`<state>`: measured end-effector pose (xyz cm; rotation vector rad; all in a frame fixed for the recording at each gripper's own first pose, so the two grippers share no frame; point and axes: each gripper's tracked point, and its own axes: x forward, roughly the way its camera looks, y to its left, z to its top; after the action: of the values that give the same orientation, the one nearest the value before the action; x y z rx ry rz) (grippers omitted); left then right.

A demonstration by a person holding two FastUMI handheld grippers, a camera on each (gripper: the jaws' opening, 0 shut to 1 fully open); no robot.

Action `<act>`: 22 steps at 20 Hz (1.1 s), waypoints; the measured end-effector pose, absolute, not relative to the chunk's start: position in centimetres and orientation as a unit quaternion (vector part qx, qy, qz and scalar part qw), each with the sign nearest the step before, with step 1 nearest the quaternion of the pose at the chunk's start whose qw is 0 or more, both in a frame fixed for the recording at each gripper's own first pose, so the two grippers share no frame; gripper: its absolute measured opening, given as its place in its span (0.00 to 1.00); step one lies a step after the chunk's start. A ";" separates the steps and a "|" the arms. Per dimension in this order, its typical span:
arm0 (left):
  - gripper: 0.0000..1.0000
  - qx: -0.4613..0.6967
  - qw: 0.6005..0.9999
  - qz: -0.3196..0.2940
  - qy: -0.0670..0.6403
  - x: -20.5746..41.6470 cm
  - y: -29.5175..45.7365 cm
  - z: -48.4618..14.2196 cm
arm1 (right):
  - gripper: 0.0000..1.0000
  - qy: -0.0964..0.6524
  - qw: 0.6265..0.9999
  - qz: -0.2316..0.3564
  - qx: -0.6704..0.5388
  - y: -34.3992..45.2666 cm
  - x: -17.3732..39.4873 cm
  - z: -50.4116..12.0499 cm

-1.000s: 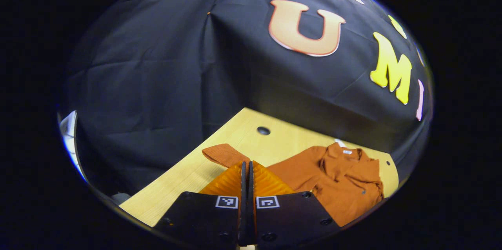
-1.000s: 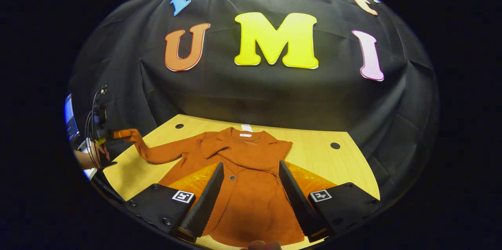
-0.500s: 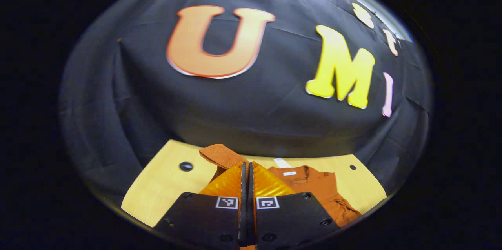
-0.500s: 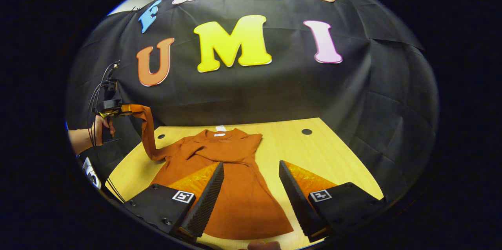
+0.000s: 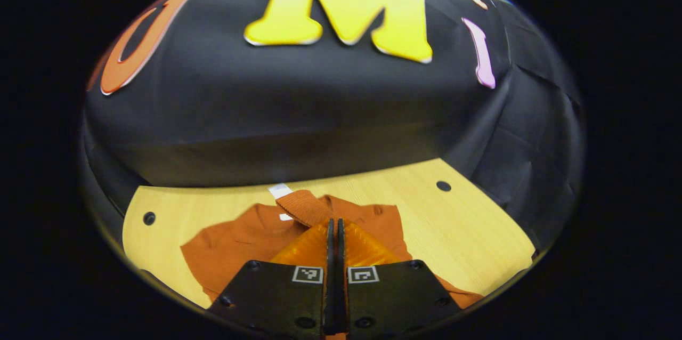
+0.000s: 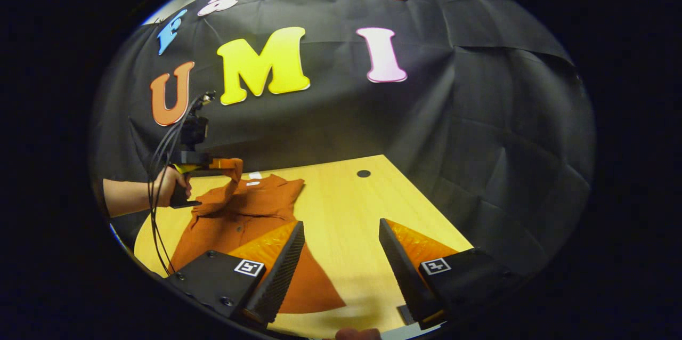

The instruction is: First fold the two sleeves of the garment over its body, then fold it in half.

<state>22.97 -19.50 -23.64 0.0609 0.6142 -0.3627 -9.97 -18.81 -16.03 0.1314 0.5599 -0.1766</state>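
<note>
Pale wood of the table [image 6: 346, 212] carries the orange garment [image 6: 234, 223], spread flat. Its sleeve cuff [image 5: 299, 207] is pinched in the left tool [image 5: 334, 223] and held above the body, apparently so it can be laid across. The right tool [image 6: 341, 255] is held spread and empty, near the hem.

A light wooden table [image 5: 479, 233] is seen in front of the black cloth wall [image 5: 298, 111]. Round dark holes [image 5: 443, 186] are set into the tabletop near its far edge; another [image 5: 149, 218] is noted at the left. One hole [image 6: 363, 173] is seen in the right gripper view.
</note>
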 end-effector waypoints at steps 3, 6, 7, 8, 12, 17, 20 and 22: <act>0.03 0.049 0.926 -0.167 0.336 22.9 -22.9 -28.2 | 0.91 0.281 0.951 -0.112 0.057 -21.4 -11.6 -15.9; 0.03 0.084 0.915 -0.152 0.365 22.9 -24.5 -32.4 | 0.91 0.291 0.946 -0.129 0.058 -23.2 -12.7 -16.3; 0.03 0.099 0.912 -0.155 0.368 22.9 -25.1 -33.3 | 0.91 0.295 0.945 -0.132 0.058 -23.6 -12.9 -16.5; 0.03 0.107 0.909 -0.159 0.371 22.9 -25.7 -34.0 | 0.89 0.299 0.943 -0.133 0.058 -23.6 -13.0 -16.7; 0.10 0.091 0.914 -0.160 0.360 22.5 -27.8 -34.4 | 0.89 0.305 0.944 -0.120 0.049 -23.0 -12.5 -17.1; 0.99 0.060 0.915 -0.200 0.345 21.2 -30.0 -32.1 | 0.91 0.303 0.948 -0.092 0.037 -21.3 -11.3 -16.8; 0.99 0.034 0.924 -0.204 0.323 19.6 -29.8 -30.0 | 0.91 0.294 0.953 -0.072 0.030 -19.9 -10.3 -16.5; 0.99 0.008 0.936 -0.194 0.292 17.6 -27.8 -26.6 | 0.91 0.290 0.955 -0.053 0.026 -18.5 -9.5 -16.7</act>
<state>17.61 -27.75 -26.55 0.0164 0.5977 -0.3963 -9.50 -18.51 -16.72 0.0530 0.5887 -0.1070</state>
